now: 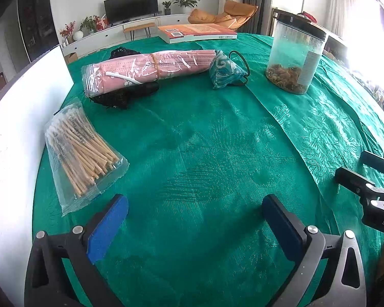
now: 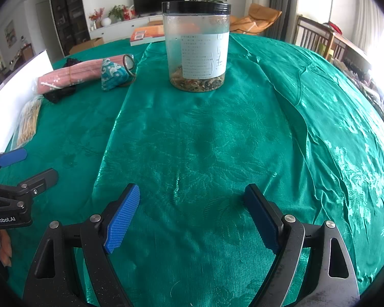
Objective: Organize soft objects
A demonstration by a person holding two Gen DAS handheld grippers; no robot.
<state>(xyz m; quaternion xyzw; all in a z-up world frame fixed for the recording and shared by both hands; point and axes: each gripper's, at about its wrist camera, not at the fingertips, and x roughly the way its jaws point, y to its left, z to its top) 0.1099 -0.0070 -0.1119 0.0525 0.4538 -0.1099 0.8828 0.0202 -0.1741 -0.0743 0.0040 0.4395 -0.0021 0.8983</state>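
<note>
Both tongs released over green cloth (image 1: 192,153), nothing grasped.

At far left, white board (image 1: 18,138) hemming in bagged sticks (image 1: 76,151); upper left, pink mask pack (image 1: 146,69), then teal pouch (image 1: 224,70). Left gripper (image 1: 192,220) and right gripper (image 2: 192,217) spread wide, empty. Best approached low, pinching the pouch's middle. Upper right, jar (image 2: 197,48) to skirt; centre open.

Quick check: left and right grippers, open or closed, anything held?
Left gripper: open, nothing between its pads, only green tablecloth beneath.
Right gripper: open, holding nothing; the jar stands well ahead, untouched.
</note>
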